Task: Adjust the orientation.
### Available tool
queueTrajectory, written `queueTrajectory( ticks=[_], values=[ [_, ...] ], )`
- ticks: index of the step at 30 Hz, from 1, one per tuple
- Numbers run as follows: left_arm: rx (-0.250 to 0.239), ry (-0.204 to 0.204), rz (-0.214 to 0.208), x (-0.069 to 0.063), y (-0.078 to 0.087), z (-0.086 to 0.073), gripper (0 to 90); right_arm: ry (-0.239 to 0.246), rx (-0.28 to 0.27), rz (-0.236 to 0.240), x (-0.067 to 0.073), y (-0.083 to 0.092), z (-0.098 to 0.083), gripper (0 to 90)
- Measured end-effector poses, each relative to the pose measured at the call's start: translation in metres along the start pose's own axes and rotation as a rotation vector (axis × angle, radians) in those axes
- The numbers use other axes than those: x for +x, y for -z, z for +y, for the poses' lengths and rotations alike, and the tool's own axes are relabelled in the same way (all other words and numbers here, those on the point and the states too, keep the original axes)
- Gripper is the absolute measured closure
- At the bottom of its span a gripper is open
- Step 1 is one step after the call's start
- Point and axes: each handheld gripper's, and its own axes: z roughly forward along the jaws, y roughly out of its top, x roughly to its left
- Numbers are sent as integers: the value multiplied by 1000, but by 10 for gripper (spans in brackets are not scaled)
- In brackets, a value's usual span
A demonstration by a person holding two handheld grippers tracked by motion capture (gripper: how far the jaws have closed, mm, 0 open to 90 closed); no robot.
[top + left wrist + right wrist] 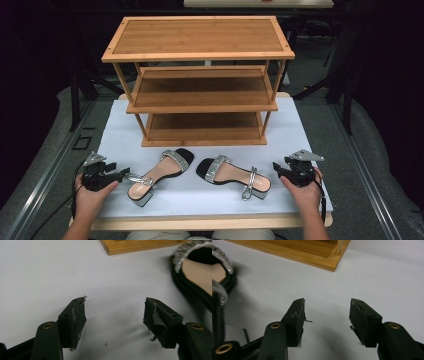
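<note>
Two black heeled sandals with silver straps lie on the white table cover in front of a wooden rack. The left sandal [159, 173] points its toe up and to the right; the right sandal [233, 176] points its toe to the left. My left gripper [123, 173] rests on the cover just left of the left sandal's heel, open, nothing between its jaws [115, 315]. That sandal's edge [192, 272] shows at the right of the left gripper view. My right gripper [276, 168] sits right of the right sandal's heel, open and empty [327, 312]. A sandal's edge [220, 285] lies at its left.
A three-shelf wooden rack [200, 80] stands at the back of the white cover [195, 197], its shelves bare. Its base corner [329, 263] lies ahead of the right gripper, and its base edge [135, 246] ahead of the left. Dark floor surrounds the table.
</note>
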Motion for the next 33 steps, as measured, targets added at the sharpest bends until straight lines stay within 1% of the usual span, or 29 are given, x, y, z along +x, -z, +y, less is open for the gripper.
queueTrajectory(
  ticks=[1,2,3,4,5,6,8,9,10,12,13,14,16,17,18,19,20,21,22,23,24,25,26,27,28,30,31,32,33],
  values=[
    [-4,-9,-9,-2,2,0,346,13,-5,-4,1,2,-1,464],
    [-5,-25,-14,-3,4,1,351,22,-15,4,3,3,-2,475],
    [-12,-37,-17,-4,6,2,354,33,-6,-14,5,5,-4,483],
    [-20,-48,-14,-5,7,2,366,40,-11,-19,7,6,-5,485],
    [-20,-48,-14,-5,7,2,375,52,-7,-26,8,7,-6,487],
    [-28,-31,-28,-6,10,2,381,59,-20,-42,11,8,-8,498],
    [-32,-29,-32,-7,9,2,381,63,-12,-41,12,11,-9,496],
    [-34,-31,-37,-8,9,3,384,63,-26,-48,12,10,-10,495],
    [-34,-37,-40,-8,10,3,394,65,-16,-80,13,12,-11,494],
    [-41,-52,-35,-10,11,4,393,69,-8,-117,14,14,-11,480],
    [-43,-52,-32,-11,13,4,393,57,-26,-139,15,14,-12,495],
    [-40,-54,-37,-12,15,3,393,41,-6,-105,14,16,-11,476],
    [-57,-50,-27,-13,19,2,392,39,-13,-105,16,17,-13,480],
    [-59,-44,-33,-13,20,1,392,31,-25,-93,18,18,-15,480],
    [-63,-29,-48,-13,23,0,391,17,-25,-65,18,18,-15,486],
    [-66,-26,-51,-14,24,-1,390,-8,-36,-10,18,18,-15,499],
    [-69,-25,-53,-14,25,-1,389,-16,-48,27,16,18,-14,499],
    [-69,-26,-55,-13,26,-1,387,-21,-63,43,15,17,-13,502],
    [-70,-23,-55,-13,27,-1,385,-35,-84,77,13,15,-13,507],
    [-73,-21,-55,-13,28,-1,385,-44,-93,92,12,15,-12,508],
    [-73,-12,-58,-13,29,-1,385,-47,-72,92,11,16,-11,516],
    [-71,-10,-61,-12,30,-1,385,-41,-78,108,10,17,-12,525],
    [-73,-3,-61,-12,32,0,386,-34,-77,114,10,17,-12,527],
    [-72,2,-64,-12,33,0,386,-14,-71,117,10,21,-12,530],
    [-75,9,-71,-11,34,1,386,-10,-69,129,11,22,-11,529],
    [-83,20,-78,-13,36,2,387,0,-61,167,10,27,-9,517],
    [-87,22,-81,-13,36,2,387,1,-61,216,10,30,-7,516],
    [-89,17,-83,-15,38,3,386,11,-59,222,11,33,-5,513],
    [-89,11,-81,-16,39,4,386,28,-51,247,12,36,-2,511]
  ],
)
